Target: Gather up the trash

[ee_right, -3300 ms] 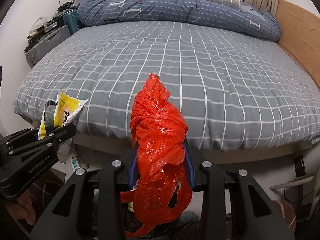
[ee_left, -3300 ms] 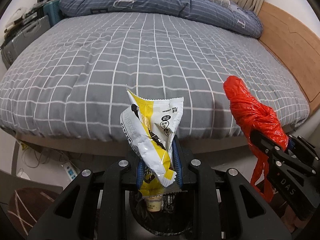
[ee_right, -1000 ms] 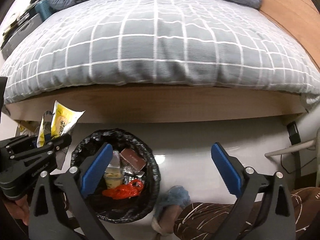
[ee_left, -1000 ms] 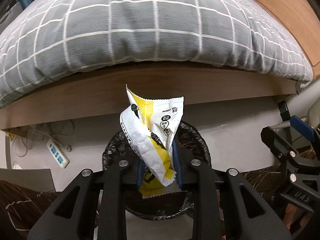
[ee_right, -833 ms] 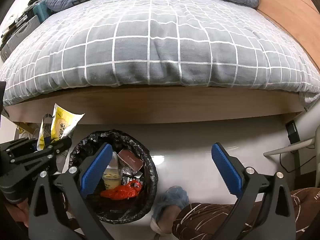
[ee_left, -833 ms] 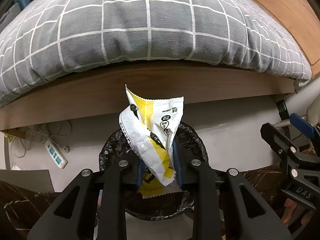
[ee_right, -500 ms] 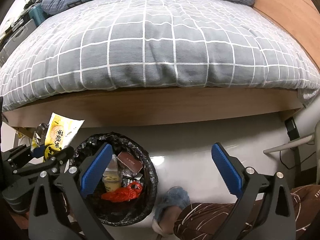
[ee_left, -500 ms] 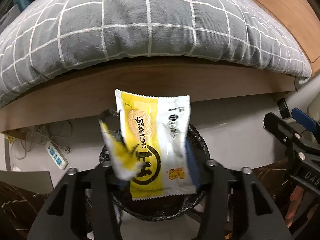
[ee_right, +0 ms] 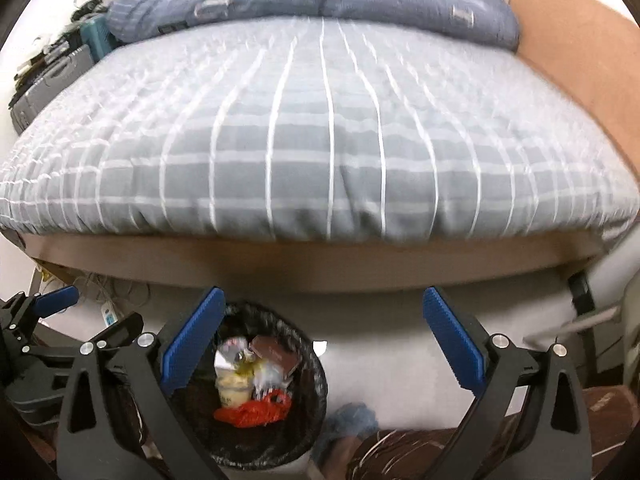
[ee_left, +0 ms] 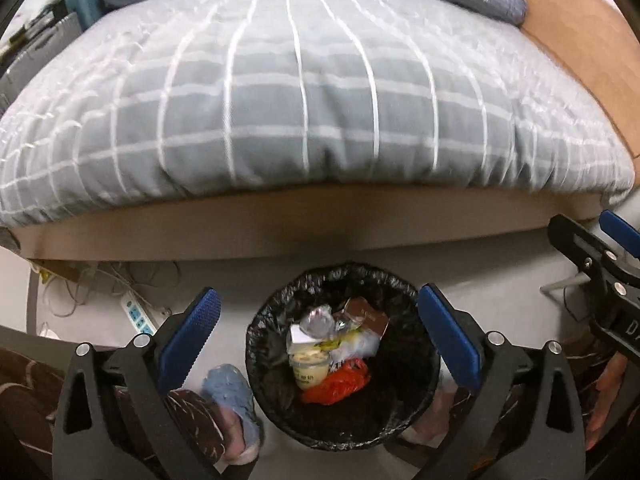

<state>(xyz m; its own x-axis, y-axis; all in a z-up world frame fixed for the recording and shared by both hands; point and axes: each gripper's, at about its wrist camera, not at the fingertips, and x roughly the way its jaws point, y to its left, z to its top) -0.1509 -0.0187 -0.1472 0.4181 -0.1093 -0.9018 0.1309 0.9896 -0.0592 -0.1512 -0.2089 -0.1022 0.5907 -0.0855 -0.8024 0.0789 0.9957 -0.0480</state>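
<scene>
Left wrist: left hand-held gripper (ee_left: 318, 334) is opening, nothing between its jaws, trash bin (ee_left: 416, 412) right below. Right wrist: right hand-held gripper (ee_right: 324, 338) spread and empty, bin down-left. Risk: loose wrappers (ee_right: 256, 368) springing out if bumped.

Both wrist cameras look steeply down and forward from above the floor, toward the bed (ee_left: 320, 112). The left view sits straight over the bin (ee_left: 416, 400). The right view has the same bin (ee_right: 308, 408) lower left, with the bed shared too.
</scene>
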